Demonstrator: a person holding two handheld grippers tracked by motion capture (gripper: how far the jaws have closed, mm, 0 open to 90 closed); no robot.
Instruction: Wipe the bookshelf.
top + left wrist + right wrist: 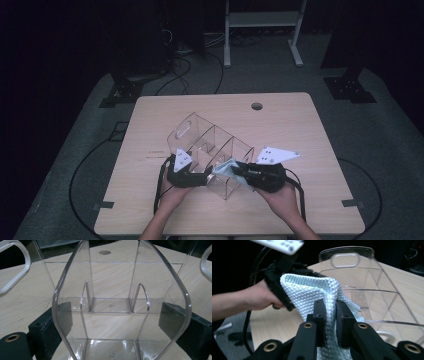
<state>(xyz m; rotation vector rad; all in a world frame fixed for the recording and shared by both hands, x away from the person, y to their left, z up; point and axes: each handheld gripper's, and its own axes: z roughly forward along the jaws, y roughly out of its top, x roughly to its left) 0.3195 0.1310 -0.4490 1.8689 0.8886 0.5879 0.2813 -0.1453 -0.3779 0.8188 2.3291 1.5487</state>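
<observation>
A clear acrylic organizer (210,142) with several dividers lies on the wooden table (280,115). My left gripper (202,177) holds its near end. In the left gripper view the jaws of that gripper (117,306) stand wide, one against each side of the organizer (112,277). My right gripper (239,172) is shut on a light-blue quilted cloth (224,167) at the organizer's near right corner. In the right gripper view the cloth (312,292) is pinched between the jaws of this gripper (329,305) and folds over them, with the organizer (367,272) just behind.
The table has a round cable hole (257,106) near its far edge. Cables (85,165) loop on the grey floor around it. A white frame (262,30) and dark stands (350,85) stand behind. The person's left hand (259,298) is beside the cloth.
</observation>
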